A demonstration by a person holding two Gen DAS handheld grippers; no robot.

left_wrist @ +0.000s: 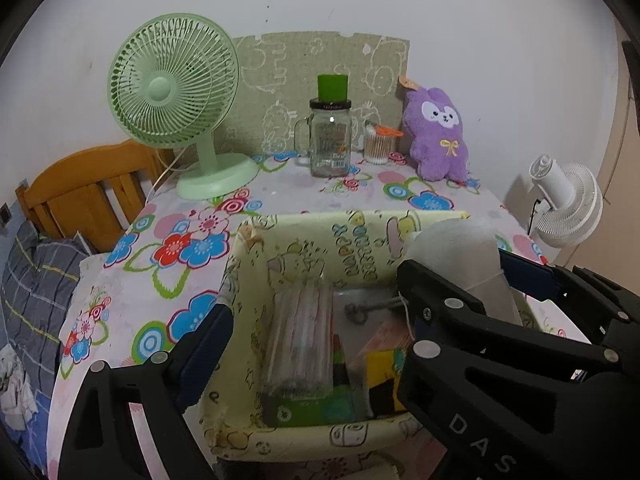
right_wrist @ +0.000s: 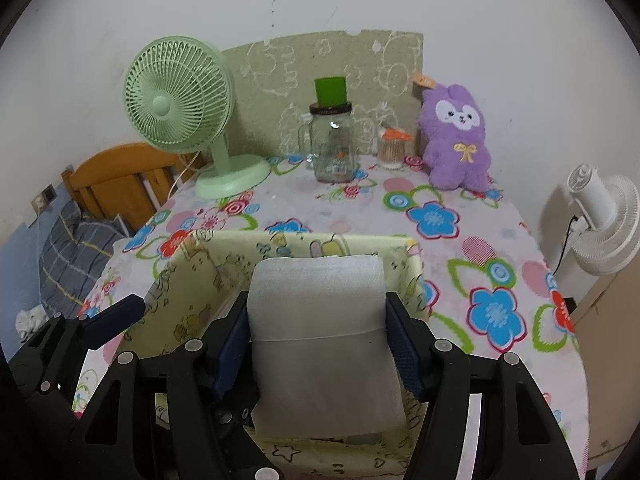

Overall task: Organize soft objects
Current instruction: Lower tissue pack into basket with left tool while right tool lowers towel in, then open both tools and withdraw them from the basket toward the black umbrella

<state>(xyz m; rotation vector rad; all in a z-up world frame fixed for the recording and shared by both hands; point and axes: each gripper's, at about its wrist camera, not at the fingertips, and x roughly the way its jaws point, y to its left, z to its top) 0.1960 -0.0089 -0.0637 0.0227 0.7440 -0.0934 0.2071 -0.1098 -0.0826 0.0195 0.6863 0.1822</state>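
Right wrist view: white foam roll (right_wrist: 320,320), tied with thin string.

This is a home, most likely a bedroom. A wooden bed frame (left_wrist: 80,192) with a grey checked pillow or quilt (left_wrist: 36,280) stands just beside the counter (right_wrist: 460,240), which wears a flowered plastic cloth. On the counter are a green desk fan (left_wrist: 176,92), a handled glass jar (left_wrist: 328,140), a cotton-swab holder (left_wrist: 378,144) and a purple plush toy (left_wrist: 438,136). A white fan (right_wrist: 604,224) stands by the plain white wall.
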